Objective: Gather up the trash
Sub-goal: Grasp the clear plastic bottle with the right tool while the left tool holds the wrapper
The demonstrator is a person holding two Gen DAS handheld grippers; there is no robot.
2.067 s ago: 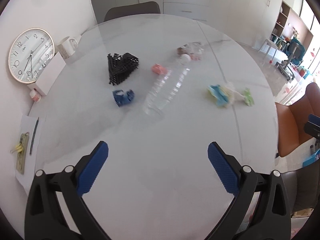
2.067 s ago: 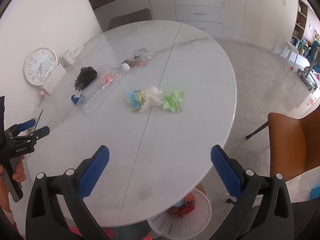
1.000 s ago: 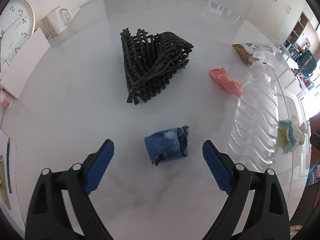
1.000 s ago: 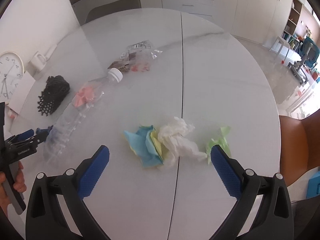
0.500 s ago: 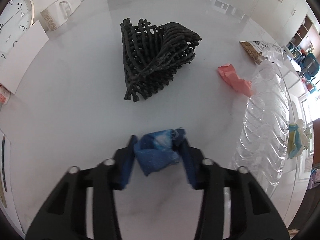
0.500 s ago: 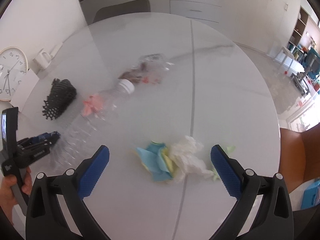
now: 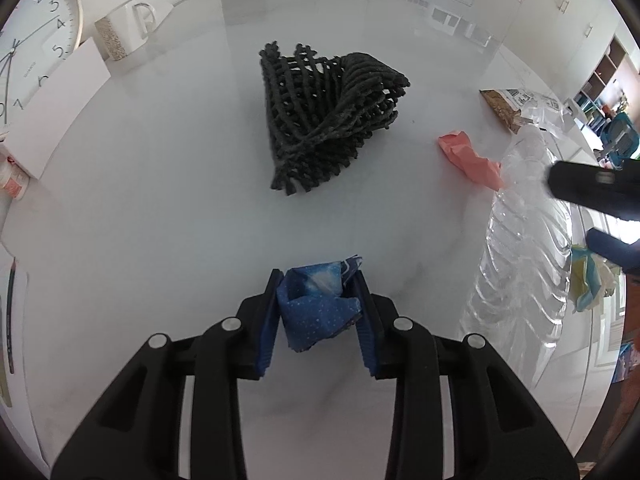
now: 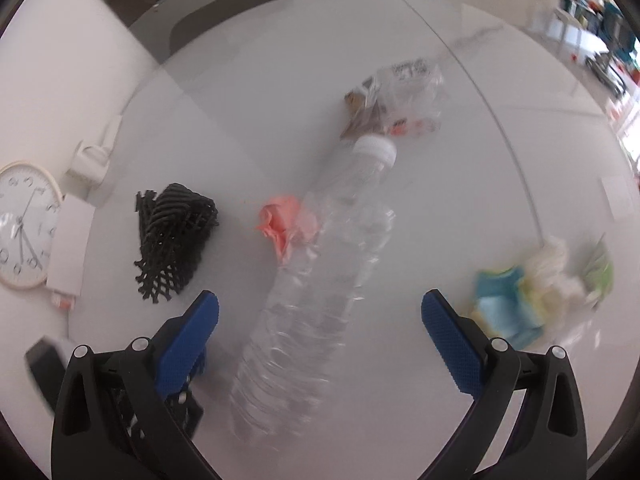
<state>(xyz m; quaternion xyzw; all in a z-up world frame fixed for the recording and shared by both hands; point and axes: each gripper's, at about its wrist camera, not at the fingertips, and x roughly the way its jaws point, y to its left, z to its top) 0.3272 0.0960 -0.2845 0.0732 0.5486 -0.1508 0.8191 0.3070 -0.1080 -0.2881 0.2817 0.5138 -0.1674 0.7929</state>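
Observation:
On the white round table (image 7: 160, 200), my left gripper (image 7: 318, 290) has its blue pads pressed on both sides of a crumpled blue wrapper (image 7: 316, 312), and its jaws are still closing. The wrapper rests on the tabletop. My right gripper (image 8: 320, 300) stands open over the lower half of a clear plastic bottle (image 8: 340, 232) that lies on its side with its white cap pointing away. In the left wrist view the bottle (image 7: 520, 280) lies at the right edge with part of the right gripper above it.
A black foam net (image 7: 328, 120) lies beyond the left gripper, with a pink paper wad (image 7: 468, 158) to its right. A clear snack bag (image 8: 400, 96) lies past the bottle cap. Blue, yellow, white and green paper wads (image 8: 520, 300) sit right. A clock (image 7: 32, 40) and mug (image 7: 128, 28) stand far left.
The left jaws, wide apart a second ago, have come together on the blue wrapper. The right gripper has swung left from the coloured paper wads to above the bottle.

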